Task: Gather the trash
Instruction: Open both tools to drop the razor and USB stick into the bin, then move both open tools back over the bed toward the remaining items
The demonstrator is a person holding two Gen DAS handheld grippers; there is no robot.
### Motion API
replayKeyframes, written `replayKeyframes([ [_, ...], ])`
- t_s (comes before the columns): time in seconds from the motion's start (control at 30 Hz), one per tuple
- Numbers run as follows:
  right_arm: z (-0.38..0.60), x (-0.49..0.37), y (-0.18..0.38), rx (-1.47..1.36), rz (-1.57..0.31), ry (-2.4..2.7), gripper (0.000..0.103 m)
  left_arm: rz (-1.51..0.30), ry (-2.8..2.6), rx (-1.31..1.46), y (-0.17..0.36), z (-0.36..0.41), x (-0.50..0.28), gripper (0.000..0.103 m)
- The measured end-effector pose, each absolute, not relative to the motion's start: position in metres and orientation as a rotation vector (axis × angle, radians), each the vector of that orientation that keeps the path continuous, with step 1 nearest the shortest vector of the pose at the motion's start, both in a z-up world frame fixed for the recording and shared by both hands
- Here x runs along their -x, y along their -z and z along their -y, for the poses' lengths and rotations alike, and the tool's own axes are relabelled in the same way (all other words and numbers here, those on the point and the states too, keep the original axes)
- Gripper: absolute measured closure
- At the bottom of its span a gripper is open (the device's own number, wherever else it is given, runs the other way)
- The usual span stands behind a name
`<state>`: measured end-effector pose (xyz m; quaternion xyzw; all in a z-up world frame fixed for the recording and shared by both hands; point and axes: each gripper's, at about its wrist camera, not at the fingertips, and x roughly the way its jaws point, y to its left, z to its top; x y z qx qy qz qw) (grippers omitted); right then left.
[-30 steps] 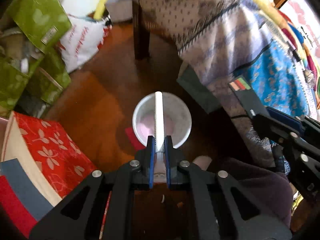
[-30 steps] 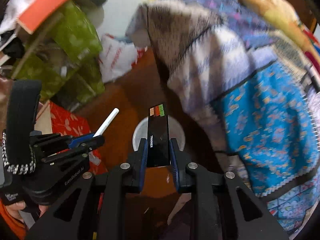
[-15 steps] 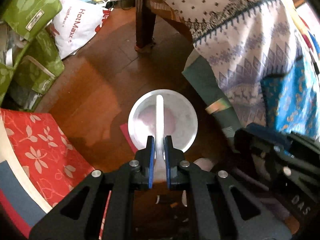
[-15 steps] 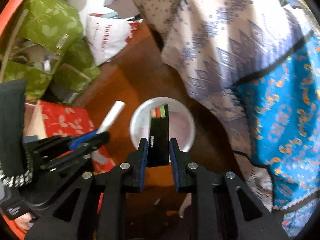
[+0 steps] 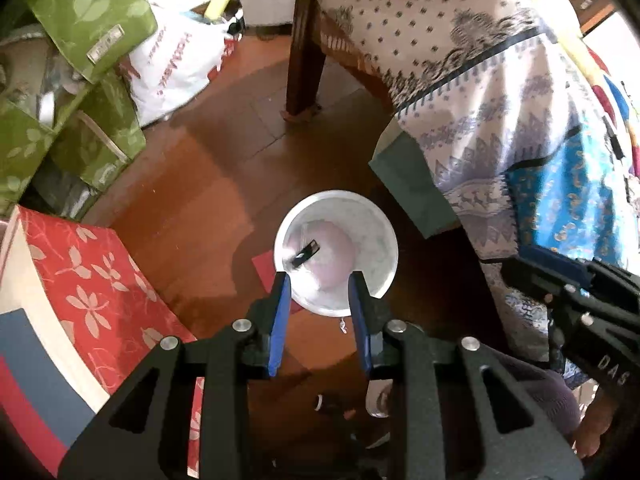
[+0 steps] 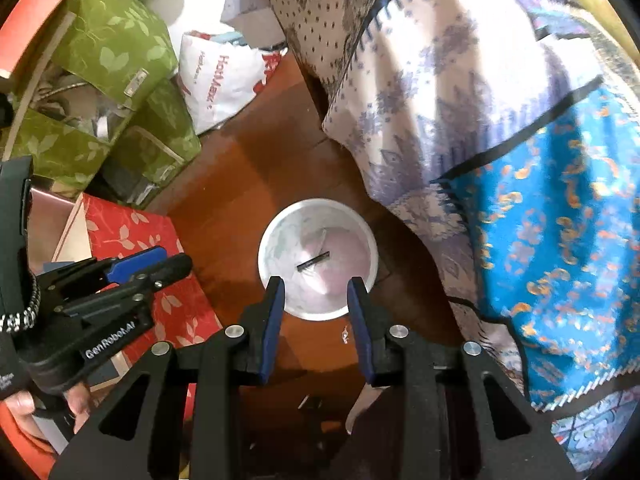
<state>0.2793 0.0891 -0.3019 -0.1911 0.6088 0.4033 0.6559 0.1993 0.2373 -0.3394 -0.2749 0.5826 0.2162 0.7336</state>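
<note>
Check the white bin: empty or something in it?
Not empty. The white bin stands upright on the floor, and a small black strip lies on its pale liner. Both grippers hover open above it.

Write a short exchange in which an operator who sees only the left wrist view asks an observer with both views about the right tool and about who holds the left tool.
Operator: My view shows only the side of the right tool. Is it open?
Observer: Yes. Its fingers stand apart with nothing between them, above the white bin.
Operator: What holds my left tool?
Observer: A bare hand grips it low on its body, at the right view's lower left edge.
</note>
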Motion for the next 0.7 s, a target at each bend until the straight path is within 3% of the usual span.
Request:
replayKeyframes([
  [0.7, 0.014, -0.300, 0.174, 0.213, -1.103, -0.802, 0.074, -1.018, -0.416, 0.368, 0.191, -0.160, -0.209, 0.074],
])
